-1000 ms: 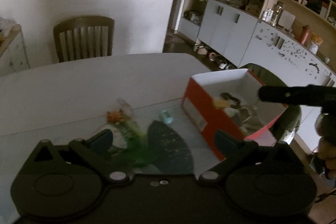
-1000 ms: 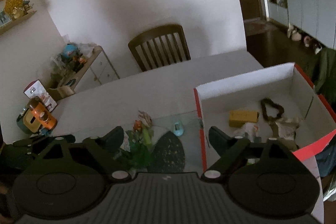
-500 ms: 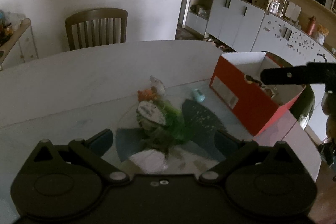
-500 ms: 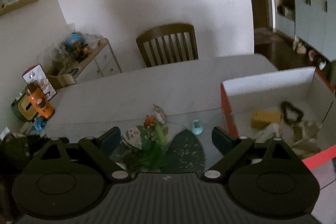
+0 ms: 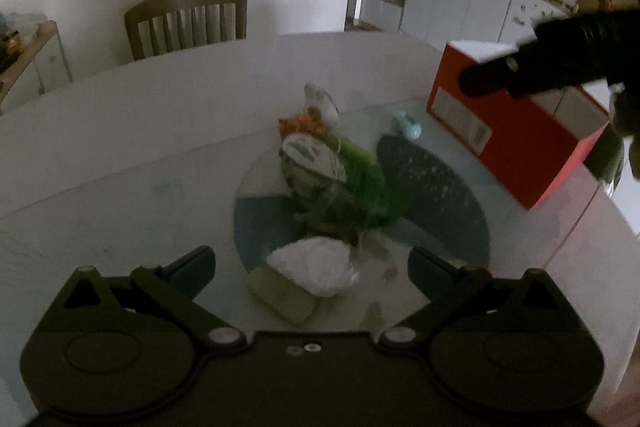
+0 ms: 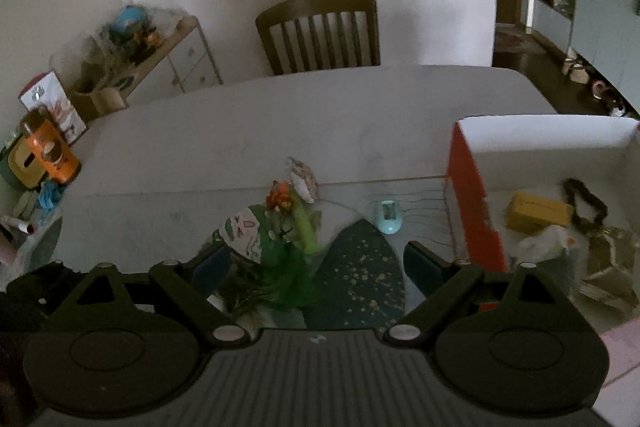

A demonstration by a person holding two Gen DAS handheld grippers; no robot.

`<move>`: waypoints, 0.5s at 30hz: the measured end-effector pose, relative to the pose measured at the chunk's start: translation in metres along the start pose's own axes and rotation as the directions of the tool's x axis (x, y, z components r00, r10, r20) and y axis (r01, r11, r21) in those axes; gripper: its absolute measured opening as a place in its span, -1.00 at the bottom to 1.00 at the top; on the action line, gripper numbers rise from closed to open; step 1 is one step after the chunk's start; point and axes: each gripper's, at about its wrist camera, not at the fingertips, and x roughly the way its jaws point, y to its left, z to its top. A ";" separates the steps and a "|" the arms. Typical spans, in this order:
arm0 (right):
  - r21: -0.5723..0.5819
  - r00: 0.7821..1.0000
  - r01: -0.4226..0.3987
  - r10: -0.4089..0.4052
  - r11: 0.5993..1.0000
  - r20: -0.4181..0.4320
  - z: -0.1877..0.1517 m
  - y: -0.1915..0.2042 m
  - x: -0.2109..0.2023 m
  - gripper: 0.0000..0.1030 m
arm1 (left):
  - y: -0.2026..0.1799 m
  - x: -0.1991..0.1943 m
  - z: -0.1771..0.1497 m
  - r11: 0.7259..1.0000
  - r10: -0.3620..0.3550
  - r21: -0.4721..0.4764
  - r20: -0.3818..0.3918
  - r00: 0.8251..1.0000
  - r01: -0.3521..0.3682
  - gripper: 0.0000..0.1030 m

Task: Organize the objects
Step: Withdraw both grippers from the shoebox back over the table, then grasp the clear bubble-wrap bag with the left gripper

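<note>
- Soft white cloth bundle [image 5: 314, 265] noted nearest the left gripper [image 5: 312, 267], lying on the glass turntable [image 5: 448, 187] at the table's centre, just ahead of the wide-spread, empty fingers.
- Judged light and limp; likely to sag and trail if pinched at an edge. Best taken across the bunched middle.
- Pale flat pad [image 5: 282, 297] seen partly under the cloth; touching it, stiffness not determinable.
- Green feathery bunch [image 6: 292, 279] with orange flowers [image 6: 280, 199] and a printed fabric piece [image 6: 244, 233] heaped together on the turntable, between the spread fingers of the right gripper [image 6: 316, 267], also empty. Judged light, tangled, prone to drag neighbours along; firmer green stem [image 6: 306, 231] the better hold.
- Small pale-blue item [image 6: 387, 217] set apart near the red box [image 6: 470, 203]; looked smooth and hard, possibly slippery, to be gripped across its narrow sides.
- Box stood at the right of the table, open, already holding a yellow block [image 6: 536, 213] and other pieces.
- Right gripper's dark body visible in the left view above the box.
</note>
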 end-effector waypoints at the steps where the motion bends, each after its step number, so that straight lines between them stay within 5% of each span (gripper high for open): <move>1: -0.003 1.000 -0.008 0.008 1.000 -0.008 0.002 0.002 0.005 0.83 | 0.000 0.003 -0.001 1.000 0.002 0.003 -0.003 1.000 -0.002 0.97; 15: -0.106 0.986 -0.098 0.083 0.989 -0.145 -0.006 0.040 0.065 0.82 | 0.006 0.030 -0.012 0.998 -0.003 0.059 -0.028 1.000 0.005 0.59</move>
